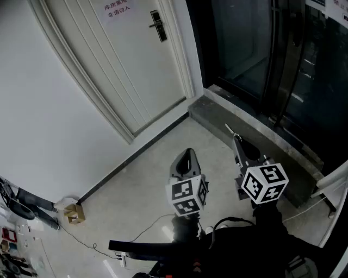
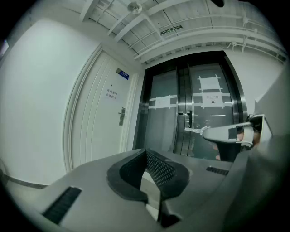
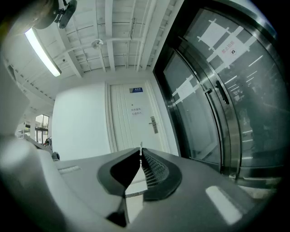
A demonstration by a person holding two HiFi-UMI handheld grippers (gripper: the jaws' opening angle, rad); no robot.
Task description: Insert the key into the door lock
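The white door (image 1: 125,59) stands shut at the far left, with its dark lock and handle (image 1: 158,25) high on its right side. The lock (image 3: 154,124) shows well ahead of my right gripper (image 3: 140,156), and as a small plate, the lock (image 2: 121,116), in the left gripper view. My right gripper (image 1: 237,142) is shut on a thin metal key (image 1: 230,130), whose blade (image 3: 141,148) sticks up out of the closed jaws. My left gripper (image 1: 188,156) hangs beside it, shut with nothing in it, as the left gripper view (image 2: 146,156) confirms. Both are far from the door.
Dark glass sliding doors (image 1: 272,54) fill the right side behind a raised concrete sill (image 1: 244,125). A paper notice (image 1: 117,9) is stuck on the white door. A small cardboard box (image 1: 75,213) and a thin cable (image 1: 136,236) lie on the floor by the wall.
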